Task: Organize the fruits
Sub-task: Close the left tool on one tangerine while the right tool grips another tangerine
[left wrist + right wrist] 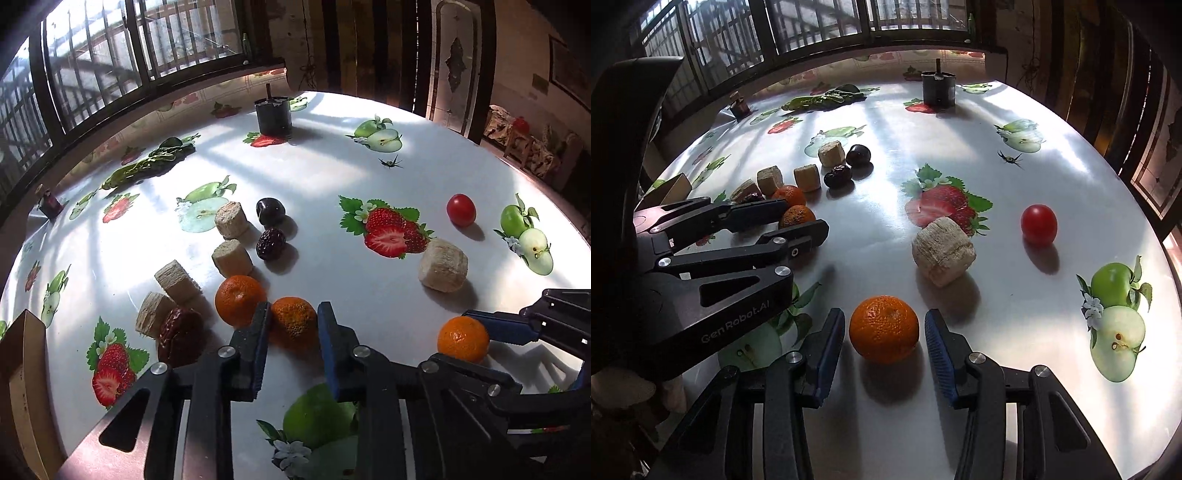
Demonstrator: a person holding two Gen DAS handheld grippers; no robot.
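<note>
On the fruit-print tablecloth (369, 192), my left gripper (293, 323) stands open with its fingers either side of an orange mandarin (293, 321), next to a second mandarin (240, 300). My right gripper (884, 332) is open around a third mandarin (884, 328), also in the left wrist view (463, 339). Several beige banana chunks (232, 218) lie in a row at left, and another chunk (942, 250) sits apart. Two dark plums (270, 210), a red date (181, 332) and a red cherry tomato (1038, 224) lie on the cloth.
A dark tin (274, 115) with a stick stands at the far side. Leafy greens (147, 164) and a small jar (50, 202) lie near the window. A cardboard box corner (22, 362) is at the left edge.
</note>
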